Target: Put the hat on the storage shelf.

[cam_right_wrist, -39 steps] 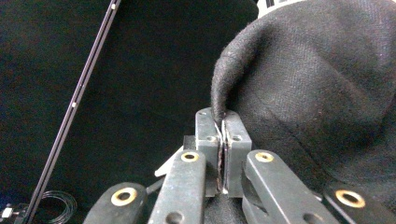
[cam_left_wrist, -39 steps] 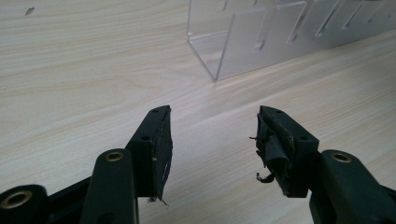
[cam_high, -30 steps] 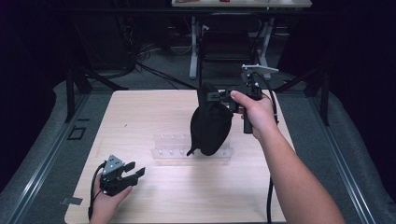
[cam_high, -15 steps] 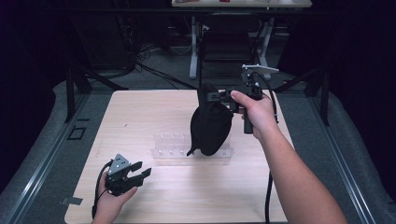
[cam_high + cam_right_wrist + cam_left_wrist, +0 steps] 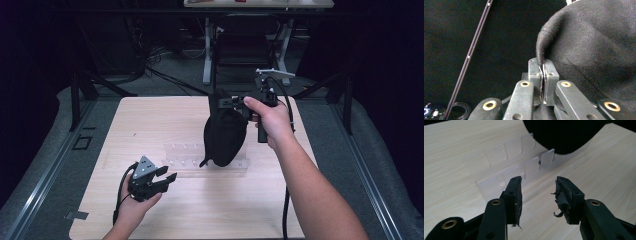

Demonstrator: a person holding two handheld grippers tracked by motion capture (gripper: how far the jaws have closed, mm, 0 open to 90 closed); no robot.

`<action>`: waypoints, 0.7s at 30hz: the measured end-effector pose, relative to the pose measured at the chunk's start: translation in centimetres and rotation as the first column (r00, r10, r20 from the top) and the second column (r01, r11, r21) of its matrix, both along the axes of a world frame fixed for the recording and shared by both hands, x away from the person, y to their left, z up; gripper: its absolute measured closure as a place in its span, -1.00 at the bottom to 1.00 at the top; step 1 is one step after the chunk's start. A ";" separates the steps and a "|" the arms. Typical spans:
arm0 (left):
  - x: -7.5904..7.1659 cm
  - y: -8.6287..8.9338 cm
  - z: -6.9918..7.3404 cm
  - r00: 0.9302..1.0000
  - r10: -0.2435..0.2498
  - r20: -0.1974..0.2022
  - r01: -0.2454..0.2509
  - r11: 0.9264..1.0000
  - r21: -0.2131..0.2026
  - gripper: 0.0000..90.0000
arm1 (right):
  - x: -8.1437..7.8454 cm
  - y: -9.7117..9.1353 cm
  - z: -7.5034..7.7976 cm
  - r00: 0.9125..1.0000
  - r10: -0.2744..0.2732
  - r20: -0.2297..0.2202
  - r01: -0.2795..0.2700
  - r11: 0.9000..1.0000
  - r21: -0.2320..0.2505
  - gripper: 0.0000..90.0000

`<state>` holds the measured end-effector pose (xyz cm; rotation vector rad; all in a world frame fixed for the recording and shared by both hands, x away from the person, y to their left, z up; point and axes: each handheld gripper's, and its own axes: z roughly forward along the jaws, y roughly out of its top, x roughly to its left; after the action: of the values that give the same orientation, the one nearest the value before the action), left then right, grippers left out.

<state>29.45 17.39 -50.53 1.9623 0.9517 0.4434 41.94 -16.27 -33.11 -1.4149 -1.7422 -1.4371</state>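
At centre frame the right gripper [image 5: 227,103] hangs the black cap [image 5: 223,137], jaws clamped on its edge, over the clear rack [image 5: 181,152], while the empty left gripper [image 5: 167,179], jaws narrowing yet apart, has crept nearer, probably to assist.

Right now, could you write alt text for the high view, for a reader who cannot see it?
The person's right gripper holds a black cloth cap up by its edge over a clear plastic rack on a pale wooden table. The left gripper, jaws apart with nothing between them, sits near the table's front left.
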 end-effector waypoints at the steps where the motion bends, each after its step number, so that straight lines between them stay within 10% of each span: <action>1: 0.1 -0.3 0.1 1.000 -0.001 0.005 0.001 1.000 -0.005 0.28 | 0.0 0.0 0.0 1.000 0.000 0.000 0.000 1.000 0.000 0.95; 21: 0.5 -6.0 2.0 0.993 -0.114 0.025 0.114 0.993 0.002 0.37 | 0.0 0.9 -0.3 1.000 0.010 0.004 -0.010 1.000 0.022 0.95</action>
<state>29.91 11.42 -48.55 1.9955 0.8193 0.4019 41.89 -15.40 -33.42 -1.3907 -1.7284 -1.4508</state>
